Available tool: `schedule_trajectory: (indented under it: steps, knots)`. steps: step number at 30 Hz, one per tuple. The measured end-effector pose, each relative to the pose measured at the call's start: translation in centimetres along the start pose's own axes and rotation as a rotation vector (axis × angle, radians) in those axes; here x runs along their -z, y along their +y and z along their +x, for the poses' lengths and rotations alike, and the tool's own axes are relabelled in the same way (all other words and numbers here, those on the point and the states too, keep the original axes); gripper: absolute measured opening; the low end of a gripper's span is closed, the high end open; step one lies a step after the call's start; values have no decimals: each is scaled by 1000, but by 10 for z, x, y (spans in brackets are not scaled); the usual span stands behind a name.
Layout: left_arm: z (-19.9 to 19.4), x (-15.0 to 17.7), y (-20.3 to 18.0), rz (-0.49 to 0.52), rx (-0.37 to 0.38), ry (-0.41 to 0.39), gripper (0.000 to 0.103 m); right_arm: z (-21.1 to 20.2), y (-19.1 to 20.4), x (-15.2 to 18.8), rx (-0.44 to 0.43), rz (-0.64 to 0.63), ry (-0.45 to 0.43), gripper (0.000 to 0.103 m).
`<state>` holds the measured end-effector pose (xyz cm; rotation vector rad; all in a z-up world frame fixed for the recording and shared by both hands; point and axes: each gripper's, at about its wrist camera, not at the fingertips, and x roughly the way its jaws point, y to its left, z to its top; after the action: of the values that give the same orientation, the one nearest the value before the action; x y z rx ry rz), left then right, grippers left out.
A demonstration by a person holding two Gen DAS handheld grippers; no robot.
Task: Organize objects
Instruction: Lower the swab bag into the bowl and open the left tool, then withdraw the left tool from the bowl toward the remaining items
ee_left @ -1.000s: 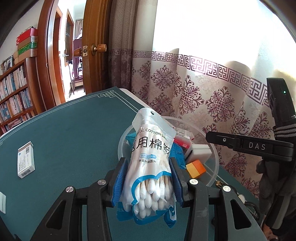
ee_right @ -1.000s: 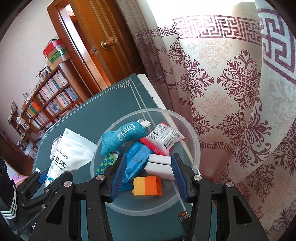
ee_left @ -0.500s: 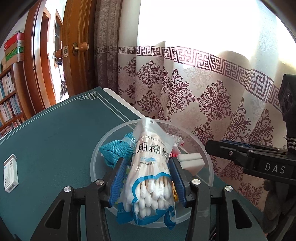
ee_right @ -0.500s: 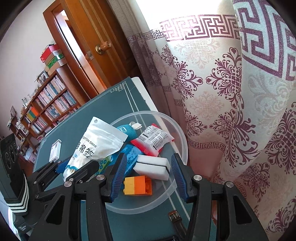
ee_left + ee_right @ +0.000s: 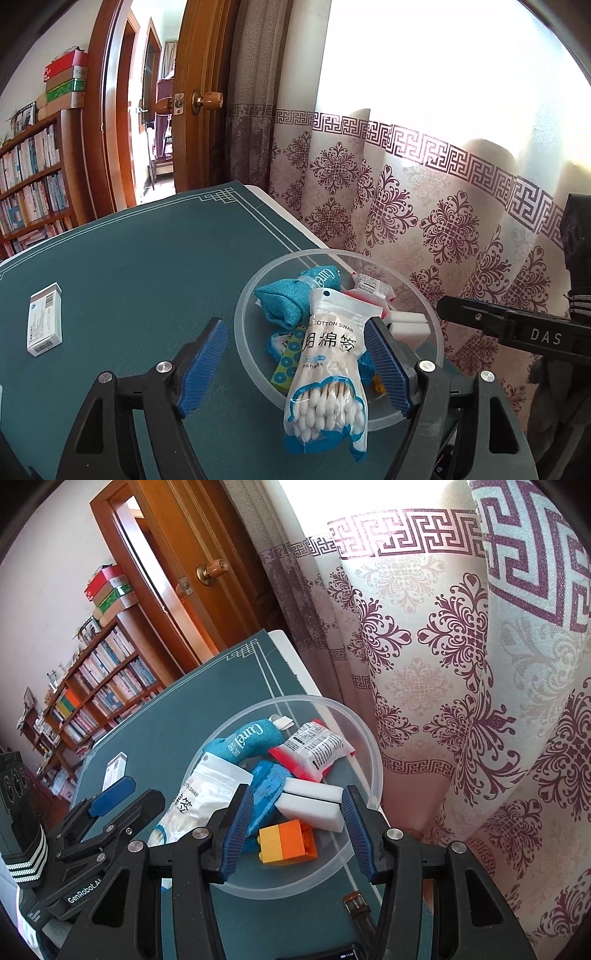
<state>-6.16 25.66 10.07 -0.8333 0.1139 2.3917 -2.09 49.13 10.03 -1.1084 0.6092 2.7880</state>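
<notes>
A clear plastic bowl (image 5: pixel 332 253) (image 5: pixel 365 746) stands near the table's curtain-side edge. In it lie a teal pouch (image 5: pixel 295 295) (image 5: pixel 243 742), a red-and-white packet (image 5: pixel 314 746), a white sponge (image 5: pixel 310 797) and an orange-and-yellow brick (image 5: pixel 288 843). A bag of cotton swabs (image 5: pixel 328 369) (image 5: pixel 207 794) rests over the bowl's near rim. My left gripper (image 5: pixel 295 332) straddles the bag with its jaws opening, and the left pad stands well off it. My right gripper (image 5: pixel 295 812) hovers over the brick and sponge, its pads apart and pressing on nothing.
A small white box (image 5: pixel 44 325) (image 5: pixel 116 768) lies on the green table mat to the left. A brown watch strap (image 5: pixel 358 908) lies in front of the bowl. A patterned curtain (image 5: pixel 461 701) hangs close behind the bowl, past the table edge.
The left jaws have spread off the cotton swab bag, which has dropped onto the bowl's rim and contents. The right gripper has hardly moved.
</notes>
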Motion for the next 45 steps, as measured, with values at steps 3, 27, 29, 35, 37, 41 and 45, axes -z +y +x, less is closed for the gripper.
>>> schedule_trajectory:
  steps: [3,27,29,35,37,41,45]
  knots:
    - [-11,7,7,-2,-4,-8,85,-2,5,2,-6,-6,0,52]
    - [20,32,9,20,-107,31,86,-4,13,3,-19,-28,4,52]
    - [26,30,7,24,-120,30,86,-2,11,4,-17,-25,10,52]
    - [27,28,5,31,-122,27,90,2,9,7,-9,-24,25,52]
    - [26,28,8,17,-126,27,92,3,10,7,-9,-26,29,52]
    - [23,26,12,0,-131,22,92,11,20,10,-2,-66,63,53]
    - [19,24,14,-2,-138,12,92,25,33,12,16,-118,98,53]
